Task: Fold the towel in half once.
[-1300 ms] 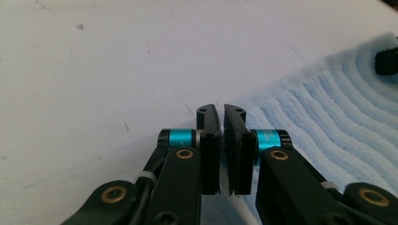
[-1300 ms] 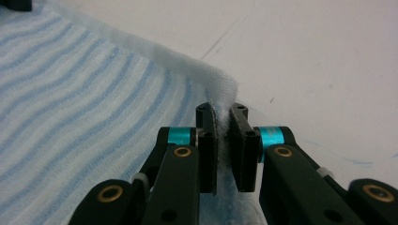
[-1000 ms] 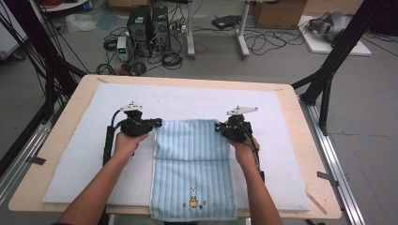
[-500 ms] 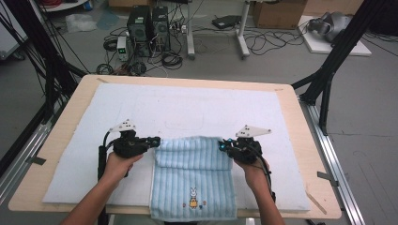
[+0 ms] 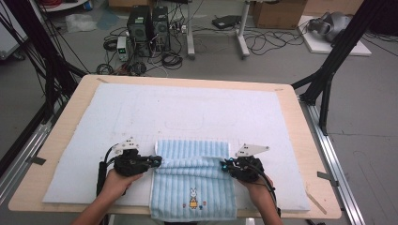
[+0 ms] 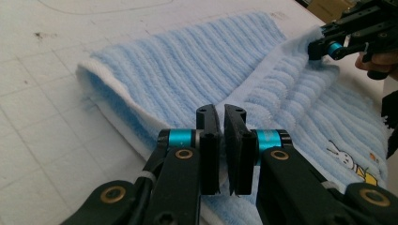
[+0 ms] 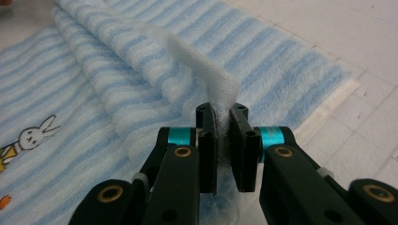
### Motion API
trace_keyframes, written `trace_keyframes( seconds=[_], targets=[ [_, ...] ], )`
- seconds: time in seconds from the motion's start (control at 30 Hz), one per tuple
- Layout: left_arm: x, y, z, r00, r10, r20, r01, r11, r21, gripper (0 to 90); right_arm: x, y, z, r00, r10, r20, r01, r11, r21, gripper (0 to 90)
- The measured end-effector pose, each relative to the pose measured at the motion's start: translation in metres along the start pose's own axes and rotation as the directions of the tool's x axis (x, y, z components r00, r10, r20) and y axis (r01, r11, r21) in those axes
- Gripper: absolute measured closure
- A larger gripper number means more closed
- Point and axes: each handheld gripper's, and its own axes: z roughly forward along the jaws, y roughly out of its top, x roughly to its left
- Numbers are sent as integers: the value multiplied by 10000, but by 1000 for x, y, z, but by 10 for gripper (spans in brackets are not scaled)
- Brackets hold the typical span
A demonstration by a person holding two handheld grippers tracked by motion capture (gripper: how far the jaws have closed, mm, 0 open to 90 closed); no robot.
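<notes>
Since a moment ago both my hand-held grippers have come nearer to me, dragging the far edge of the towel (image 5: pixel 192 187) back over itself, so the fold now sits about halfway down the cloth.

The towel is light blue with ribbed stripes and a small rabbit print (image 5: pixel 193 198) near its near end. It lies on the near middle of the mat (image 5: pixel 197 112), its near edge hanging just past the tabletop (image 5: pixel 300 140). The lifted part forms a loose ridge across the towel, with a flat strip of towel showing beyond it on the far side.

My left hand-held gripper (image 5: pixel 157 161) is at the towel's left edge, jaws pinched narrow on the folded corner; in the left gripper view (image 6: pixel 221 115) the cloth sits right at the tips. My right hand-held gripper (image 5: pixel 224 164) is at the right edge, jaws closed on the white hem, which stands up between them in the right gripper view (image 7: pixel 220 115).

Beyond the tabletop's far edge, computer boxes (image 5: pixel 149 26) and cables (image 5: pixel 263 44) sit on the floor.
</notes>
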Motion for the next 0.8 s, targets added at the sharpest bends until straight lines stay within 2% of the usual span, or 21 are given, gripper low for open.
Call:
trace_keyframes(
  seconds=[0.1, 0.2, 0.23, 0.3, 0.37, 0.4, 0.43, 0.53, 0.6, 0.67, 0.8],
  targets=[
    [2, 1, -2, 9999, -32, -125, 29, 9996, -280, 819, 1, -1, -1, 9999, 51, -90, -51, 10000, -48, 789],
    [6, 6, -5, 9974, -187, -698, 134, 9971, -755, 591, 2, 1, -4, 9997, 241, -92, -245, 9987, -439, 700],
    [8, 9, -7, 9962, -234, -833, 152, 9951, -980, 552, 1, 3, -7, 9994, 333, -101, -339, 9969, -714, 680],
    [13, 14, -10, 9944, -335, -1002, 212, 9924, -1216, 518, -2, 8, -15, 9988, 487, 71, -474, 9912, -1235, 664],
    [20, 21, -11, 9924, -482, -1131, 321, 9896, -1400, 514, -8, 13, -21, 9967, 790, 161, -747, 9802, -1836, 650],
    [23, 24, -11, 9909, -557, -1223, 377, 9887, -1451, 513, -12, 15, -23, 9948, 981, 264, -909, 9753, -2011, 645],
    [27, 27, -10, 9894, -604, -1321, 405, 9881, -1483, 514, -16, 18, -23, 9935, 1041, 468, -926, 9748, -2031, 644],
    [36, 34, -3, 9854, -841, -1482, 664, 9905, -1205, 515, -29, 25, -12, 9862, 1125, 1215, -943, 9847, -1462, 657],
    [39, 35, 6, 9839, -881, -1553, 774, 9942, -741, 515, -38, 26, -1, 9792, 1303, 1555, -1167, 9888, -935, 664],
    [40, 34, 15, 9830, -882, -1613, 836, 9959, -350, 513, -42, 24, 10, 9759, 1533, 1553, -1457, 9876, -588, 657],
    [42, 31, 28, 9808, -851, -1756, 934, 9948, 394, 525, -41, 22, 25, 9776, 1577, 1396, -1562, 9875, -221, 652]
  ],
)
